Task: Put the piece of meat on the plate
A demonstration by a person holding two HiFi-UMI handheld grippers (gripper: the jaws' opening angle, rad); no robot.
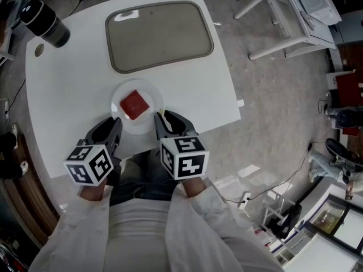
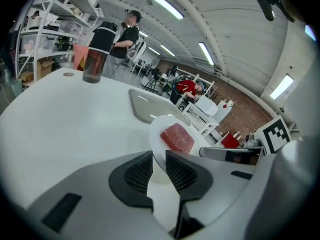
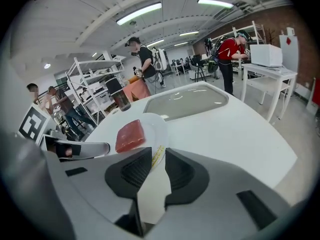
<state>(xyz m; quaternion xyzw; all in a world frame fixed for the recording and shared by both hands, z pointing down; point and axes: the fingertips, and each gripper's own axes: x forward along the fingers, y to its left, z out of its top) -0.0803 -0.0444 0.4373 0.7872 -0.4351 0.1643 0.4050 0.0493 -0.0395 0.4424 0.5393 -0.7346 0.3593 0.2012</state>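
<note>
Head view: a white plate (image 1: 153,95) sits at the near edge of the white desk (image 1: 74,84), and the red piece of meat (image 1: 135,105) lies at its centre. The left tool (image 1: 115,122) meets the plate's rim on the near left and the right tool (image 1: 159,119) on the near right, so the meat lies between the two and just beyond their tips. A shallow grey tray (image 1: 159,35) is farther back, and a dark bottle (image 1: 46,21) stands at the far left corner.

Left gripper view: the left tool (image 2: 159,156) is clamped on the plate's (image 2: 160,129) rim, which runs between its ribbed pads. The meat (image 2: 177,137) lies just past the jaws, slightly right.

Right gripper view: the right tool (image 3: 158,156) likewise grips the plate's (image 3: 159,129) rim, at a yellow label. The meat (image 3: 130,136) lies just ahead, to the left.
</note>
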